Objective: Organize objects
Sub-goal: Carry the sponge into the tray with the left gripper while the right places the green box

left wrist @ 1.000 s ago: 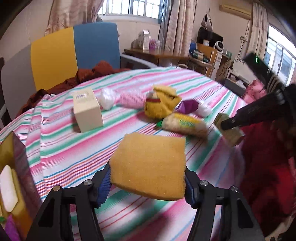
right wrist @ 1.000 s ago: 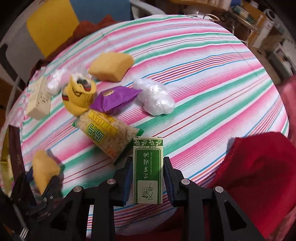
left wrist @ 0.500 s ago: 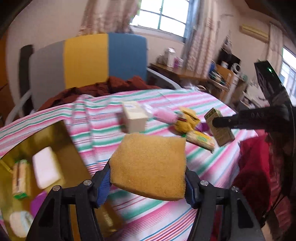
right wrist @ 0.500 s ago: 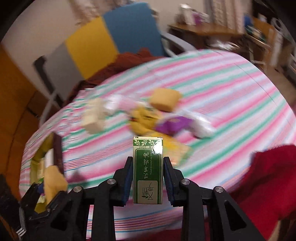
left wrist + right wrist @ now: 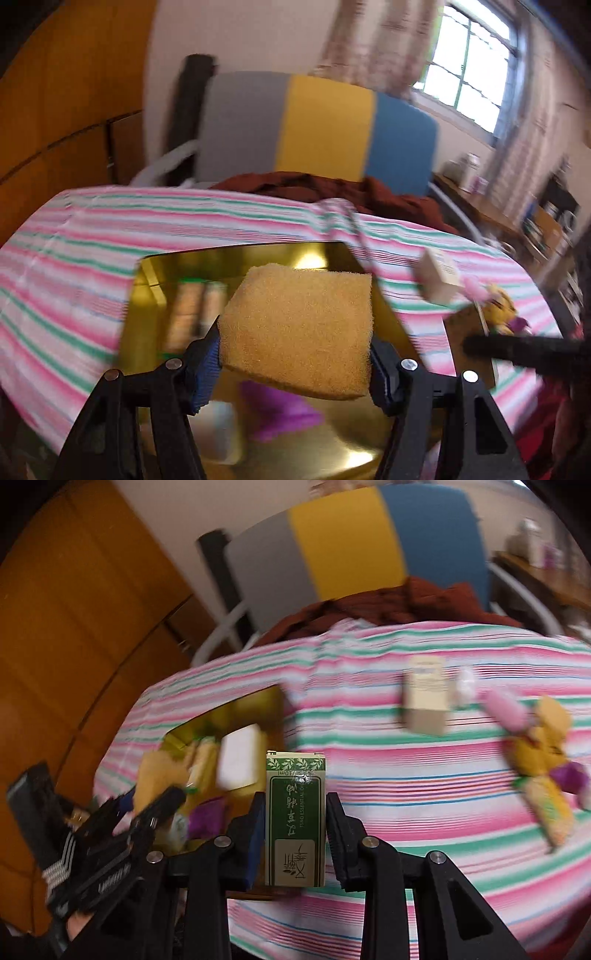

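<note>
My left gripper [image 5: 295, 358] is shut on a yellow sponge [image 5: 299, 328] and holds it above the open gold box [image 5: 147, 273], which holds a purple packet [image 5: 280, 413] and other blurred items. My right gripper [image 5: 295, 834] is shut on a green and white essential-oil box [image 5: 295, 819], held upright just right of the gold box [image 5: 273, 701]. The left gripper with the sponge [image 5: 159, 775] also shows in the right wrist view, over the box.
A cream carton [image 5: 424, 698], a pink roll [image 5: 506, 709], a yellow pouch [image 5: 539, 746] and a snack packet [image 5: 550, 808] lie on the striped tablecloth [image 5: 406, 805] to the right. A grey, yellow and blue chair [image 5: 314, 125] with brown cloth stands behind.
Both grippers have swung left from the pile of objects toward the gold box, each still holding its object. The sponge is now over the box opening.
</note>
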Available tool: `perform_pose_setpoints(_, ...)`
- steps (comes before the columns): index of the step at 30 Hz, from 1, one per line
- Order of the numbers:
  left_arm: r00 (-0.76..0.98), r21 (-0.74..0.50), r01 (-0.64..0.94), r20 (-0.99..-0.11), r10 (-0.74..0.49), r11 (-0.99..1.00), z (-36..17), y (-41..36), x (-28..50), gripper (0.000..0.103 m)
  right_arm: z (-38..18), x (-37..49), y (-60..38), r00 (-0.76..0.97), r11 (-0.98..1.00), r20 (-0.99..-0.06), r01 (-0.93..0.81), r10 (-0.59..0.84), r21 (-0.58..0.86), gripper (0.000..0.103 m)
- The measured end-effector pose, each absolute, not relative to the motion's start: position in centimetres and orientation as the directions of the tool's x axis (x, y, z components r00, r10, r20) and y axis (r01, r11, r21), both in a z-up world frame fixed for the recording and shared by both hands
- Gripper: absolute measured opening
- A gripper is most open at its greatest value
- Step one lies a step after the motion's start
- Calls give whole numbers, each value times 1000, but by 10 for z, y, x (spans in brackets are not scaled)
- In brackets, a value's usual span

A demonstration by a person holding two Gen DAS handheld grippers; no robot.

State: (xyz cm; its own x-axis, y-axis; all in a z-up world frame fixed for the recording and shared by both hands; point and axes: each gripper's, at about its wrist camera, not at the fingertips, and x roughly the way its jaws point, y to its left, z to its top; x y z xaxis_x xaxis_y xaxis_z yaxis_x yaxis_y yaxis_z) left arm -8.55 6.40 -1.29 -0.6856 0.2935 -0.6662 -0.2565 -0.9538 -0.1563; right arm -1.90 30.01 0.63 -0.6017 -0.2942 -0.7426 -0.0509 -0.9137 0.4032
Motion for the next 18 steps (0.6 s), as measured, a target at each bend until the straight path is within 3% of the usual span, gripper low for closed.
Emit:
perform_pose_setpoints(5,-671,-132,-160,-712,206,-978,-28,34,-106,74,-19,-39,251,-538,-902,-758,8,-369,432,33)
perform_pose_setpoints(7,-658,-144,-140,-726,201,-980,-34,27,-110,74,-26,-42,241,-511,-896,-766,19,-390,444,40)
perform_pose_setpoints(8,-663,-143,-128,-723,192,-981,-36,24,-109,78,-32,-44,236,-497,-895,-772,23,-396,445,52)
perform_pose_setpoints(11,-663,-151,-114,-724,188,-982,-40,18,-107,82,-42,-43,227,-467,-894,-783,38,-411,447,55)
perform_pose_setpoints(18,-671,-130,-84,-725,152,-988,-40,13,-96,84,-48,-41,224,-472,-913,-800,28,-372,408,71)
